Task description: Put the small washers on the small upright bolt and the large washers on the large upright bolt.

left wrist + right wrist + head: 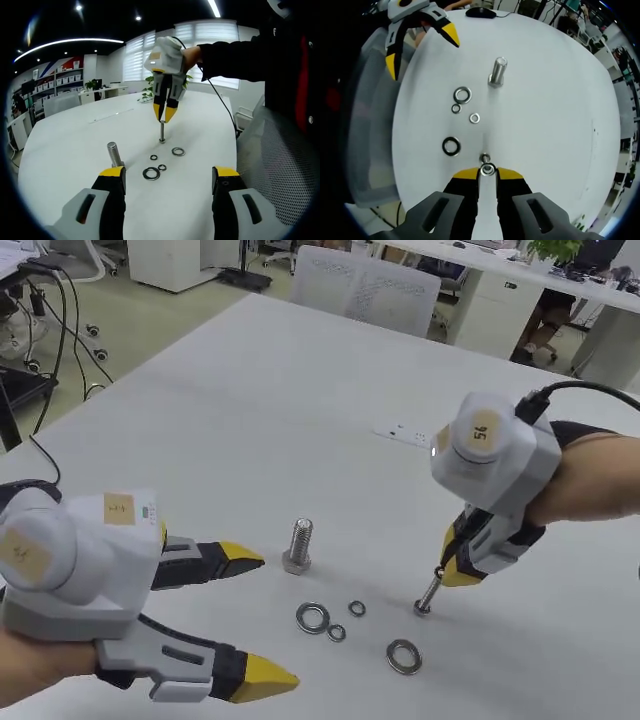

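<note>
My right claw (452, 565) is closed almost fully on a small washer (487, 170), which is pinched at the tips just above the small upright bolt (428, 595). I judge that the step in hand is to put this washer on that bolt. The next move calls for centring the hole over the bolt tip, lowering a little and then releasing. My left claw (258, 618) is wide open and holds nothing, near the large upright bolt (298, 545). Other washers (313, 617) lie loose on the tabletop (250, 420).
</note>
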Available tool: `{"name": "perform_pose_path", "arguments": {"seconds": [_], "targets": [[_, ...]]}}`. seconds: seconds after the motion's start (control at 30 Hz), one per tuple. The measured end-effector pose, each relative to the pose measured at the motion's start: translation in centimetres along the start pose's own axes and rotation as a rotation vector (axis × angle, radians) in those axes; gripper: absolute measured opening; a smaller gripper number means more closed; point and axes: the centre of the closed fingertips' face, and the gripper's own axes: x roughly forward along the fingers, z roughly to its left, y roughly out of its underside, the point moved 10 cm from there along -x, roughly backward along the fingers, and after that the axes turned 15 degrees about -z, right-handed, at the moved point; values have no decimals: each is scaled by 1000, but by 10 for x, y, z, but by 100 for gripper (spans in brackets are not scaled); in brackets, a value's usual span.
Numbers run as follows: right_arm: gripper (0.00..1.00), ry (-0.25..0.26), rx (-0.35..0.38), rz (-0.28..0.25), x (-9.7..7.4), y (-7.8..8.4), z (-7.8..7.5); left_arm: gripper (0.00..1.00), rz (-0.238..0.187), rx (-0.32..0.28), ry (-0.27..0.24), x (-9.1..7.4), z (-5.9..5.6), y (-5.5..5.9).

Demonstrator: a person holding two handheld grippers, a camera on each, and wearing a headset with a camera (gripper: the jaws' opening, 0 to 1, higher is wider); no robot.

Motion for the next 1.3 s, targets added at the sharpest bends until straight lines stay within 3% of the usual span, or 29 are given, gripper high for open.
{"name": "perform_pose_path", "arguments": {"seconds": [0.67, 1.3], "targets": [[13, -13, 7, 3, 12, 5, -1, 69, 3, -3, -6, 0, 1, 1], [13, -25, 17, 9, 43, 15, -3, 69, 8, -6, -9, -1, 1, 1]]}}
